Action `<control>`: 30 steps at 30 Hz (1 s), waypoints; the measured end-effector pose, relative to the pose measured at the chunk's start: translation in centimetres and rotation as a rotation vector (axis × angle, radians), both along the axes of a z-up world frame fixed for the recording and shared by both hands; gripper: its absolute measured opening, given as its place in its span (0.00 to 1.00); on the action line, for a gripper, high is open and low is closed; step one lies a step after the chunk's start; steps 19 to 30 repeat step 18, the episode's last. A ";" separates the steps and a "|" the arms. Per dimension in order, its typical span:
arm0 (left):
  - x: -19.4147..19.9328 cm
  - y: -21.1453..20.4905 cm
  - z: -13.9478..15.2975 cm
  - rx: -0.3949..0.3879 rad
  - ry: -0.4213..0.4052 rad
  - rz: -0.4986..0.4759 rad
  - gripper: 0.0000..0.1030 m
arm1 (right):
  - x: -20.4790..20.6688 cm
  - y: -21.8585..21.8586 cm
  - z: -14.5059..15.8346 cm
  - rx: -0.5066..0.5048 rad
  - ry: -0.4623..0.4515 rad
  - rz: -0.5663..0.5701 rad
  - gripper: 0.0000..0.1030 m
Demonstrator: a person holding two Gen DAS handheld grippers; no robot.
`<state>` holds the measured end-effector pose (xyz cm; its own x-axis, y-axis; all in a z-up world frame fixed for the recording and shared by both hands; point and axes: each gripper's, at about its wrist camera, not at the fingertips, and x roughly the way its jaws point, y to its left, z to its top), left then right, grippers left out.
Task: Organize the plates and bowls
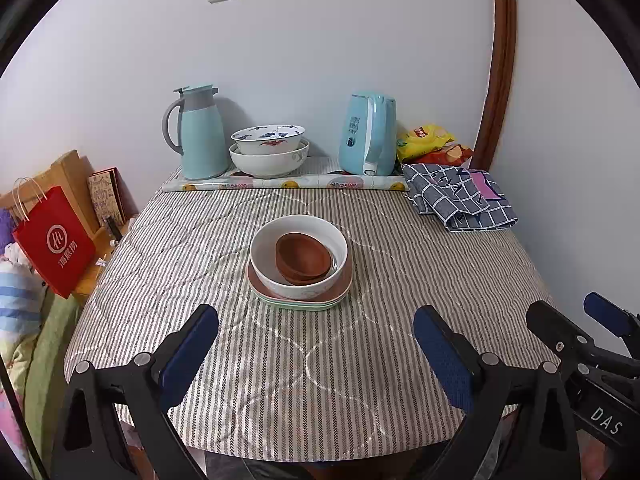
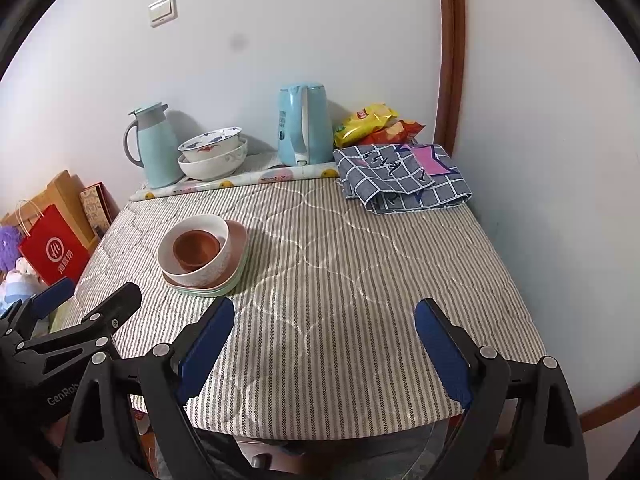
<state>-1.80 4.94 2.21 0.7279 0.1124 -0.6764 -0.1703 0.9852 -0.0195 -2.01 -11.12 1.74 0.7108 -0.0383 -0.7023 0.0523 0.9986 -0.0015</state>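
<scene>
At the middle of the quilted table (image 1: 360,360), a small bowl (image 1: 303,257) sits inside a larger bowl (image 1: 298,256), which rests on a stack of plates (image 1: 300,300). Behind them, along the wall, stand from left to right a thermos jug (image 1: 198,132), two nested bowls (image 1: 269,152), a kettle (image 1: 368,136) and snack bags (image 1: 430,144). A folded cloth (image 1: 460,196) lies before the snack bags at the far right. A paper bag (image 1: 54,240) stands off the table's left edge.
</scene>
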 end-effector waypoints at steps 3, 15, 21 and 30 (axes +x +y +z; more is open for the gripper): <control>-0.1 0.0 0.0 0.000 -0.002 0.003 0.96 | 0.1 0.0 0.0 0.002 -0.001 0.002 0.88; -0.2 0.1 0.0 -0.002 -0.001 0.004 0.96 | 0.1 0.0 0.2 0.000 -0.005 0.000 0.88; -0.2 0.0 -0.1 -0.011 0.003 -0.012 0.96 | 0.2 0.0 0.2 0.005 -0.007 -0.001 0.88; -0.2 0.0 -0.1 -0.011 0.003 -0.012 0.96 | 0.2 0.0 0.2 0.005 -0.007 -0.001 0.88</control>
